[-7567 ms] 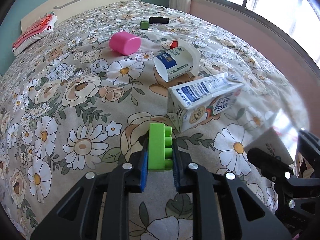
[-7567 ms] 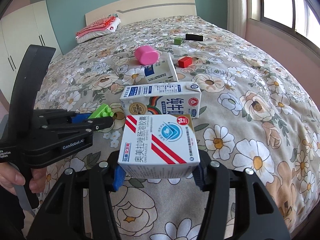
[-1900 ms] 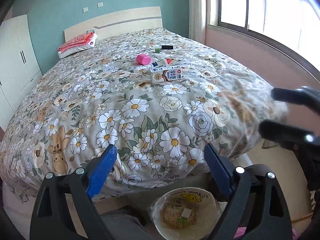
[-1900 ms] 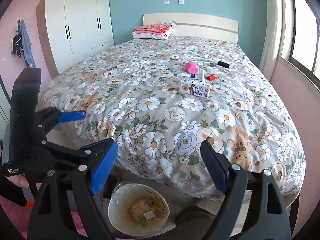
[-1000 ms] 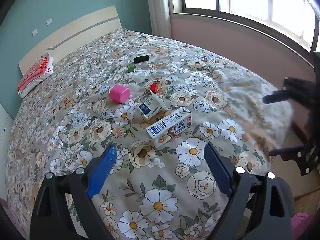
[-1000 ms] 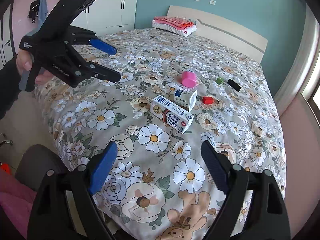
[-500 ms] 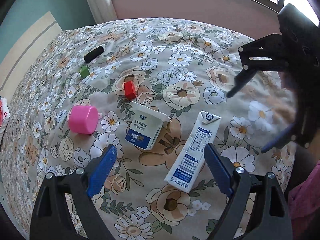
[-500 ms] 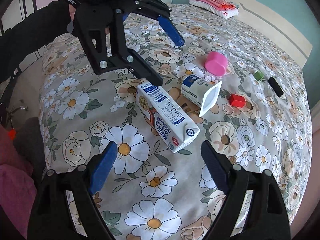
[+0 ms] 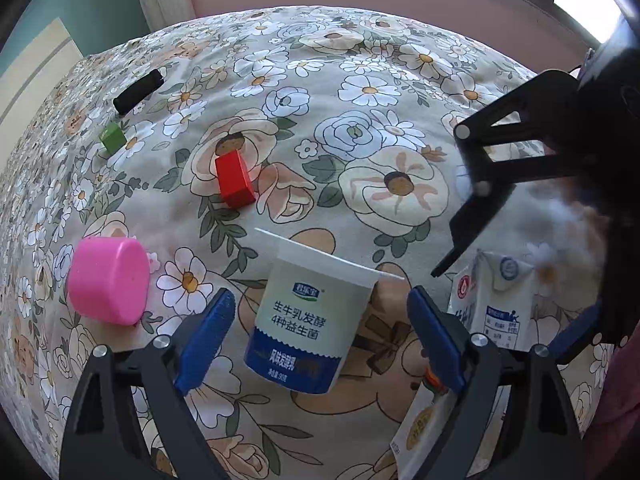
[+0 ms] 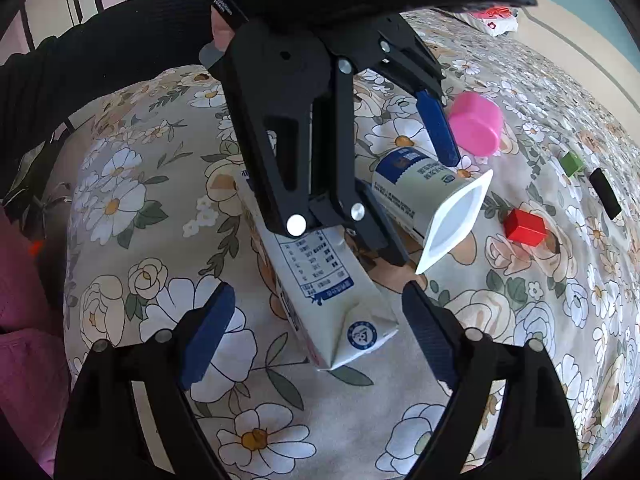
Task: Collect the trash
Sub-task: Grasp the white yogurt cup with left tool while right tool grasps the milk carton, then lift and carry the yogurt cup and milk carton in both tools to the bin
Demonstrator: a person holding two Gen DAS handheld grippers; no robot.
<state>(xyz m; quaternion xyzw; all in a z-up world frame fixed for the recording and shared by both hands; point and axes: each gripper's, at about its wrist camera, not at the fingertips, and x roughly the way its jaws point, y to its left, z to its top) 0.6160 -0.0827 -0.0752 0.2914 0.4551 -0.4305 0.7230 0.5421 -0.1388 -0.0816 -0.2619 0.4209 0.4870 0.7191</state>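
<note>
Trash still on floral-quilted bed (image 9: 360,80): white-and-blue plastic yogurt cup (image 9: 308,320) on its side, white milk carton (image 10: 332,304) alongside. Our left hand-held gripper (image 9: 320,340) brackets cup, jaws just narrowing, not touching; right hand-held gripper (image 10: 316,332) gapes around carton. We judge both pickups pending.

Bed count: 6 loose things, 2 grippers

On the bedspread (image 9: 360,80): 1 yogurt cup (image 9: 308,320), 1 milk carton (image 10: 332,296), 1 pink cup (image 9: 108,280), 1 red block (image 9: 234,180), 1 green block (image 9: 113,139), 1 black bar (image 9: 138,91).
</note>
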